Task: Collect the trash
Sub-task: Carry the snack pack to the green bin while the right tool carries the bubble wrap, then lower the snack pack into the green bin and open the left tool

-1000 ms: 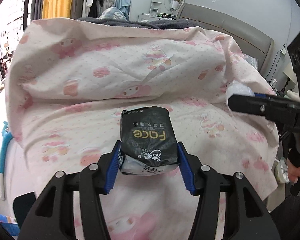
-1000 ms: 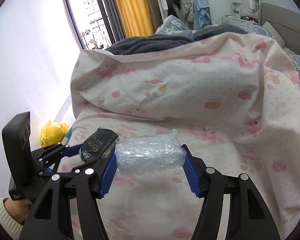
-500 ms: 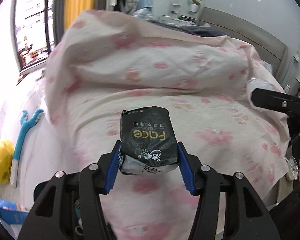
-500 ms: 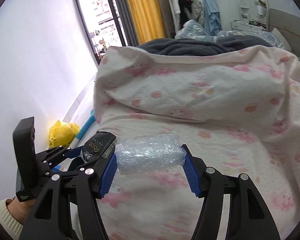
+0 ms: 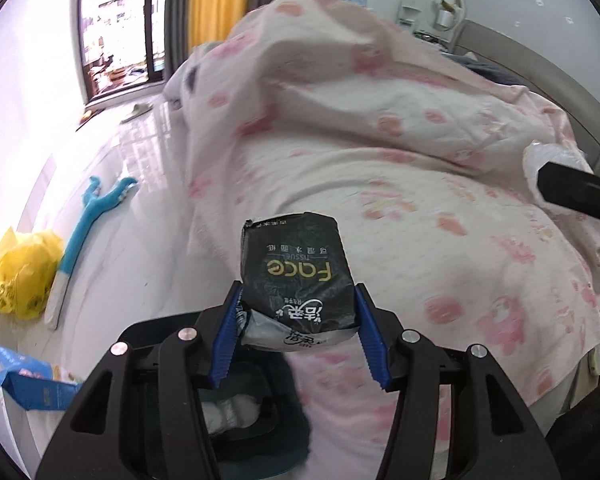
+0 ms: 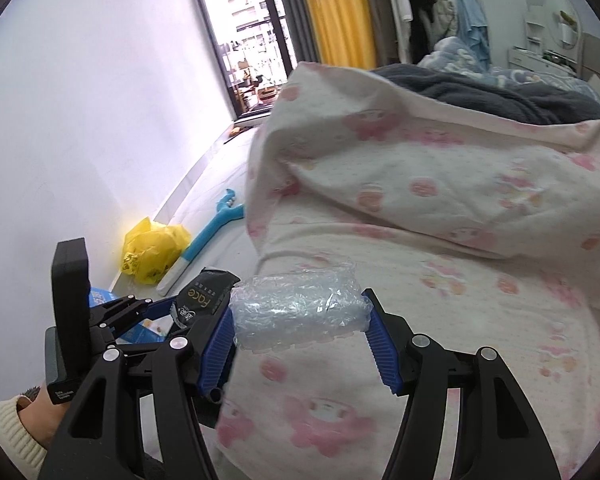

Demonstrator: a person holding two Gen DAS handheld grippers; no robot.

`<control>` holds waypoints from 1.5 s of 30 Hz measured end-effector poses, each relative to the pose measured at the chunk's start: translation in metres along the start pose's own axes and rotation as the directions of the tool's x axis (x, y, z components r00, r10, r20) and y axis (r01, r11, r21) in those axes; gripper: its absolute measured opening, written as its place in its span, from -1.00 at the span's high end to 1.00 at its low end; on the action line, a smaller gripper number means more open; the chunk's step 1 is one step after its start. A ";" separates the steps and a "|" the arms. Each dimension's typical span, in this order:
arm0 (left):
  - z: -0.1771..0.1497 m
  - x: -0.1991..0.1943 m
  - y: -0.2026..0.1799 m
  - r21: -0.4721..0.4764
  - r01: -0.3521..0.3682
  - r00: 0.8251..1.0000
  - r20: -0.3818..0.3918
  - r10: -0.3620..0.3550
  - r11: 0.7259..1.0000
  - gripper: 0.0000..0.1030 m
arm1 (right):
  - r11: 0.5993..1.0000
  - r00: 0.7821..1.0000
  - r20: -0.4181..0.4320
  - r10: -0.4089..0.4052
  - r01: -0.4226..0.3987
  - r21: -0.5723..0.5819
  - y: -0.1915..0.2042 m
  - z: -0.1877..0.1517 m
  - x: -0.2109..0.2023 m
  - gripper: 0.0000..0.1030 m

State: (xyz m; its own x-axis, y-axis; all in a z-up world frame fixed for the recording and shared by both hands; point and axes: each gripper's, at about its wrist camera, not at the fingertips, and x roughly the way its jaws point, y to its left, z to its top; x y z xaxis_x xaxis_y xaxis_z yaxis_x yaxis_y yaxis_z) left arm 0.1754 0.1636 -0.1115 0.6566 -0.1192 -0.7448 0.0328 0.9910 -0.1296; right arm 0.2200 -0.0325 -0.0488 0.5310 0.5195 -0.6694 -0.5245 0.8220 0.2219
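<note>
While left gripper (image 5: 298, 330) pinches the black tissue pack (image 5: 296, 276) & right gripper (image 6: 300, 334) clamps the bubble-wrap wad (image 6: 298, 312), hold squeeze, drop over dark bin (image 5: 256, 404).

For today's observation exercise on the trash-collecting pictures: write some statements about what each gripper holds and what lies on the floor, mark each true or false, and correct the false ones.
1. The left gripper holds a black tissue packet. True.
2. The right gripper is empty. False: it is clamped on a clear bubble wrap wad.
3. A yellow plastic bag lies on the floor by the wall. True.
4. The quilt is plain blue. False: it is white with pink prints.
</note>
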 end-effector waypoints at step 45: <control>-0.080 -0.032 0.174 -0.232 -0.177 0.974 -0.180 0.137 0.957 -0.80 | 0.979 0.933 -0.359 0.020 -0.092 -0.184 0.159 -0.046 0.178 -0.21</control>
State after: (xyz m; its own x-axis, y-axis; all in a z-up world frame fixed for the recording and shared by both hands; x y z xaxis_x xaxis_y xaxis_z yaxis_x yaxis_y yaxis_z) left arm 0.1004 0.3355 -0.1626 0.5081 0.0083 -0.8613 -0.2595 0.9550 -0.1439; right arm 0.2006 0.1804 -0.1651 0.2460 0.4171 -0.8749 -0.6847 0.7137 0.1477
